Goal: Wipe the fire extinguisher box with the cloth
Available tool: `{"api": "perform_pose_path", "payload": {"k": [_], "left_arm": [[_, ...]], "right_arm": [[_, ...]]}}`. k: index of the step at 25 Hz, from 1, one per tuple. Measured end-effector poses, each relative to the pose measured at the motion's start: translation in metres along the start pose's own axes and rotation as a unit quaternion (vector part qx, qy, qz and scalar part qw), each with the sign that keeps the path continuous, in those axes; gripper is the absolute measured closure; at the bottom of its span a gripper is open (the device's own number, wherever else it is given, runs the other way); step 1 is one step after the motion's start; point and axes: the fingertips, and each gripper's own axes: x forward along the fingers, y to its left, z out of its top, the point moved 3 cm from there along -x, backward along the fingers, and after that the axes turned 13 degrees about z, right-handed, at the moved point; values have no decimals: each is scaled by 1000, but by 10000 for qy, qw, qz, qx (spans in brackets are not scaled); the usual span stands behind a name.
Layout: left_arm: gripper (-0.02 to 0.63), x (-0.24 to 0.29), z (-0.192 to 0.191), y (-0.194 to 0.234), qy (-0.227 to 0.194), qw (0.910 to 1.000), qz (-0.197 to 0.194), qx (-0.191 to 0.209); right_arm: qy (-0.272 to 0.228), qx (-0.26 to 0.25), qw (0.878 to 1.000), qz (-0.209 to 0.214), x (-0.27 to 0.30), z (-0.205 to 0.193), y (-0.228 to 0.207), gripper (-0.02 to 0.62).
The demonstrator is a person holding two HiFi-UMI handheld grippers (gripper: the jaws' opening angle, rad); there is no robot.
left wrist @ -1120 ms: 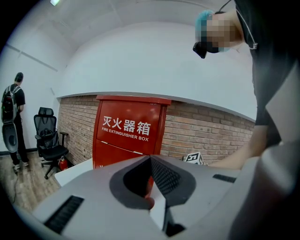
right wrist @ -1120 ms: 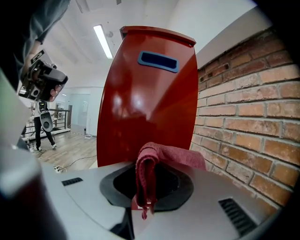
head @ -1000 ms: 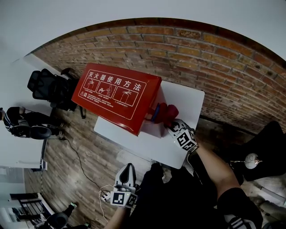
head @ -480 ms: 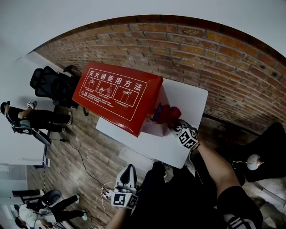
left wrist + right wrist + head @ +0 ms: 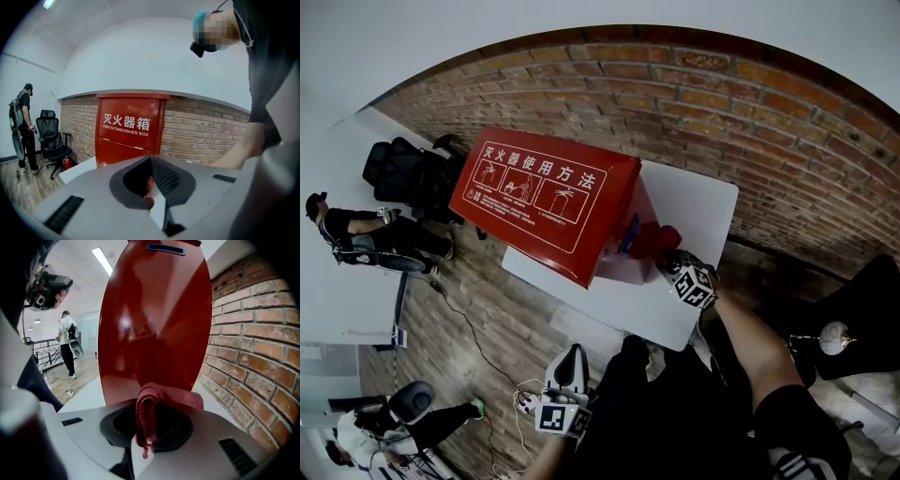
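Right tongs [image 5: 664,257] clenched on crumpled red cloth [image 5: 154,404] barely crept along tall red metal fire extinguisher box [image 5: 546,202] near white desk [image 5: 694,202] right edge, wiping ongoing, left tongs [image 5: 572,354] clenched empty

Red fire extinguisher box [image 5: 546,202] (white lettering); dark red cloth [image 5: 149,416], possibly ribbed; white table [image 5: 694,211].

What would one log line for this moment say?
right gripper shut on cloth | cloth by side of fire extinguisher box | left gripper shut, empty, away from table
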Motion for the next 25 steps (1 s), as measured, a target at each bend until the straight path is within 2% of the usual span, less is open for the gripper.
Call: {"api": "perform_pose_path", "payload": {"k": [3, 8, 12, 15, 25], "left_arm": [[589, 0, -1, 0, 188, 9998, 69, 23], [589, -2, -7, 7, 12, 9997, -6, 225], [589, -3, -6, 8, 228, 9995, 146, 129], [589, -4, -8, 10, 176, 9996, 129, 176], [589, -4, -10, 16, 78, 9996, 104, 270]], "right_arm": [[151, 4, 9999, 72, 6, -9, 1, 529], [417, 48, 9990, 150, 17, -25, 1, 529], [604, 90, 9980, 170, 25, -35, 0, 529], [787, 45, 9967, 205, 31, -42, 1, 529], [1350, -637, 9886, 183, 45, -54, 7, 529]]}}
